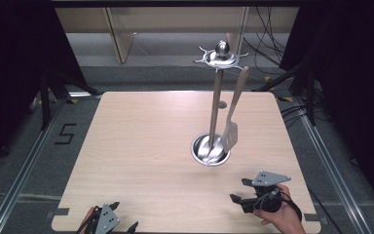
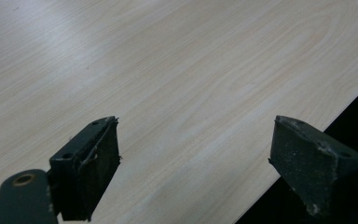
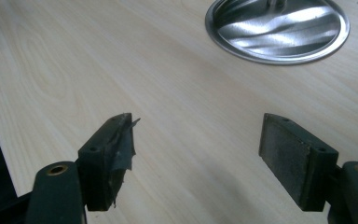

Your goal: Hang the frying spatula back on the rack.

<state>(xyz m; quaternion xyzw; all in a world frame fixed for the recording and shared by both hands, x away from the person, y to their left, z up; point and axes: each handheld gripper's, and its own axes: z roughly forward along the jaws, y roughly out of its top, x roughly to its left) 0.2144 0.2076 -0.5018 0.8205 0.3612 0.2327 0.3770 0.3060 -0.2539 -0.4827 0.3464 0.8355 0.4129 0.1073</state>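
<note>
Spatula (image 1: 232, 127) hangs upright on the rack (image 1: 217, 97), far-left of the right gripper (image 1: 239, 190), which is nearer vs. the left gripper (image 1: 122, 217). Both have jaws apart, holding nothing.

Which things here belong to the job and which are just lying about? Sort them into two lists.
Belonging to the job:
utensil stand
slotted spatula hanging from it
round steel base
right gripper, open, nearest the stand
left gripper, open, at the near edge

Just lying about:
cables on the floor beyond the table
</note>
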